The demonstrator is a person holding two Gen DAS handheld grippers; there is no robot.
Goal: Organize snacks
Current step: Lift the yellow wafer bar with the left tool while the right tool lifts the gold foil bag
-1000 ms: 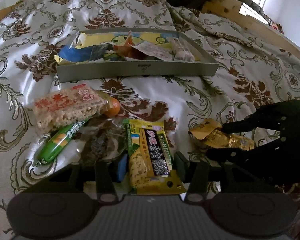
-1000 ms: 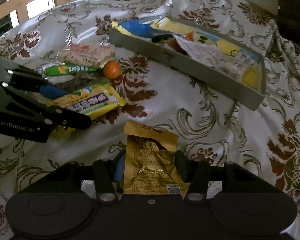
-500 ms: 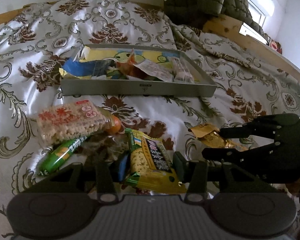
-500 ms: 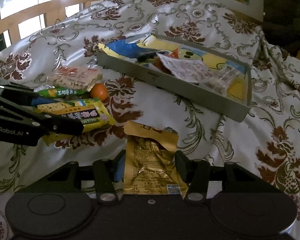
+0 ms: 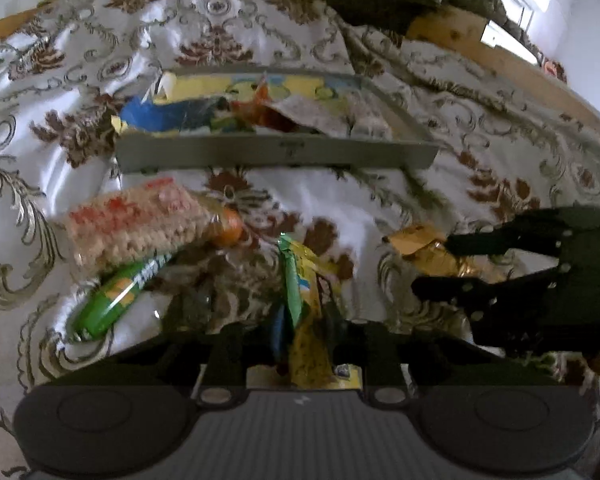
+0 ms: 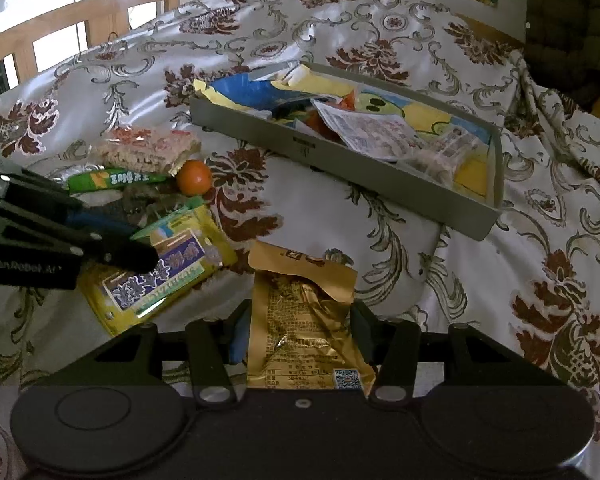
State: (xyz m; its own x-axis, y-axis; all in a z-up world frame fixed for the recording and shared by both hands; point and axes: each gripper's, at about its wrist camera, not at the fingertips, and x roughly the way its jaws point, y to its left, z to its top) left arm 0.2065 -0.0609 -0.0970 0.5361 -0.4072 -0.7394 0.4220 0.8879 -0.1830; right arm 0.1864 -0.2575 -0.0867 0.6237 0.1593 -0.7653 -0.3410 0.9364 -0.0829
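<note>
My left gripper (image 5: 305,326) is shut on a yellow snack packet (image 5: 306,296), squeezing it so it stands on edge; the packet also shows in the right wrist view (image 6: 160,270). My right gripper (image 6: 300,330) is shut on a gold foil pouch (image 6: 302,320), which also shows at the right of the left wrist view (image 5: 432,250). A grey tray (image 5: 276,154) with several snack packets lies ahead on the bed; it also shows in the right wrist view (image 6: 340,164).
Loose on the floral bedspread lie a rice-cracker pack (image 5: 136,224), a green snack bar (image 5: 116,296), a small orange (image 6: 194,178) and a dark clear bag (image 5: 220,280). A wooden bed rail (image 6: 80,12) runs along the far side.
My left gripper has closed on the yellow packet, which folded up on edge between the fingers. Both grippers have risen slightly with their packets, and the tray looks a little farther off.
</note>
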